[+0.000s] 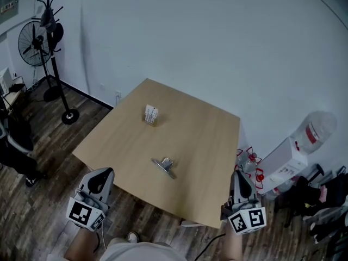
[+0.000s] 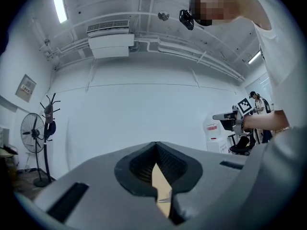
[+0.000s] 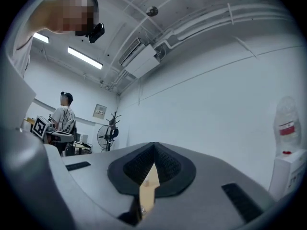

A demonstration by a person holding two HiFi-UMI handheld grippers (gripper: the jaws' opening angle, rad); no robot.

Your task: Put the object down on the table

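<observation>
A small silver metal object [image 1: 164, 166] lies on the wooden table [image 1: 201, 145], near its front middle. A small white box [image 1: 150, 115] stands further back on the same table. My left gripper [image 1: 102, 174] is held off the table's near left edge, jaws shut and empty. My right gripper [image 1: 240, 176] is off the near right corner, also shut with nothing in it. In the left gripper view the left gripper [image 2: 156, 148] has its jaws together, and a sliver of table with the silver object [image 2: 165, 201] shows below them. The right gripper [image 3: 153, 148] likewise has its jaws together in the right gripper view.
A coat stand [image 1: 54, 64] and a fan [image 1: 32, 43] stand at the back left on the wood floor. A water dispenser with a bottle [image 1: 296, 151] and a red-framed rack [image 1: 251, 165] sit right of the table. A dark chair [image 1: 13, 145] is at the left.
</observation>
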